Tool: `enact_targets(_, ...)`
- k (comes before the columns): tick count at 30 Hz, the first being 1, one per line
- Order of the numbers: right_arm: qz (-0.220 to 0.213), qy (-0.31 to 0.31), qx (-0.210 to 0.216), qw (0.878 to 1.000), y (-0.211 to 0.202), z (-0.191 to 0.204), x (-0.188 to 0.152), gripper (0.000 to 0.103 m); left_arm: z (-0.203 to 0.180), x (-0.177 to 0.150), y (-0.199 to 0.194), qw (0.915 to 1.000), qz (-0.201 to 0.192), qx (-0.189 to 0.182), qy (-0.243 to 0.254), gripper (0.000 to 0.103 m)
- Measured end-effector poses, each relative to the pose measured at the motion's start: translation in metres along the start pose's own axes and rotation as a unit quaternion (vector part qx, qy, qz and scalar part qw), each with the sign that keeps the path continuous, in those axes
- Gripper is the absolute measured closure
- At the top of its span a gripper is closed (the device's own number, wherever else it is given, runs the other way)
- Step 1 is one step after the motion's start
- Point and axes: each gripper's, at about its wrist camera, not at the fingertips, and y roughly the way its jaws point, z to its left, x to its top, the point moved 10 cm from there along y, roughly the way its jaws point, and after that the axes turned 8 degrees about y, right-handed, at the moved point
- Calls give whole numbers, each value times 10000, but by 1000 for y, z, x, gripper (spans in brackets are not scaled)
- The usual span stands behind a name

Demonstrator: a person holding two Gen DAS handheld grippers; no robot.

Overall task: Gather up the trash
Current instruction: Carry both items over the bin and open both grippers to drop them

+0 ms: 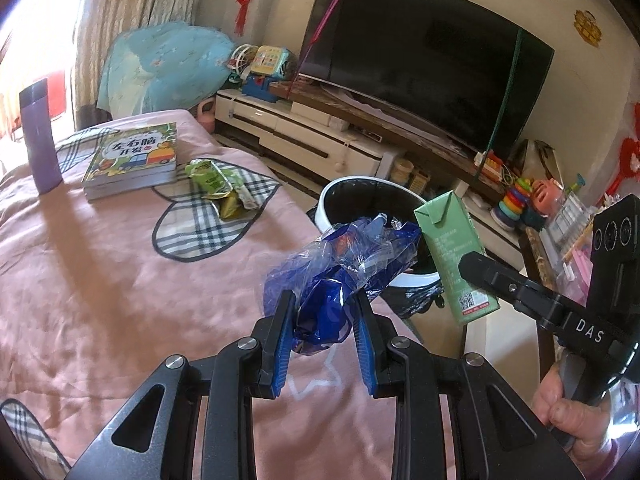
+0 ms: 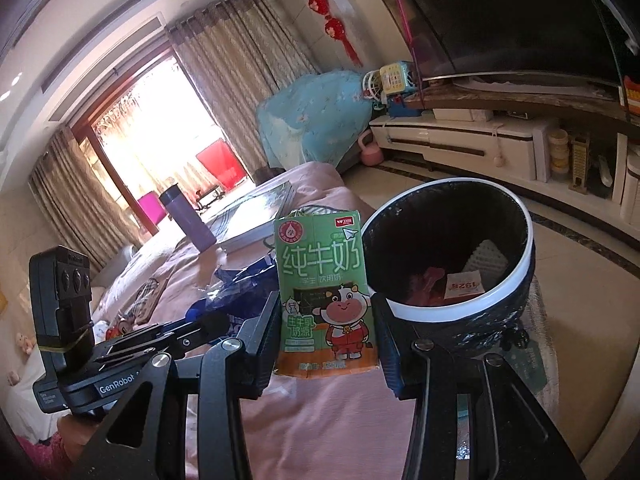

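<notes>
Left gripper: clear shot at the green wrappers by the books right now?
Probably not yet. The left gripper is shut on the blue plastic wrapper, so its jaws are occupied. The green wrappers lie uncovered on the pink bedspread; nothing blocks them.

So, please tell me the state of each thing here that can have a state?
left gripper: shut on blue plastic wrapper
right gripper: shut on green milk carton
trash bin: open, some trash inside
purple flask: upright, capped
green snack wrappers: lying on bed
television: off
</notes>
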Motion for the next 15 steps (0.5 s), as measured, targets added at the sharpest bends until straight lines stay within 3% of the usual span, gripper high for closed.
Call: enact_targets(15,-105,234,-65,9997,-7,-19,0,59,-14,8,9,9997,42,21,244,76)
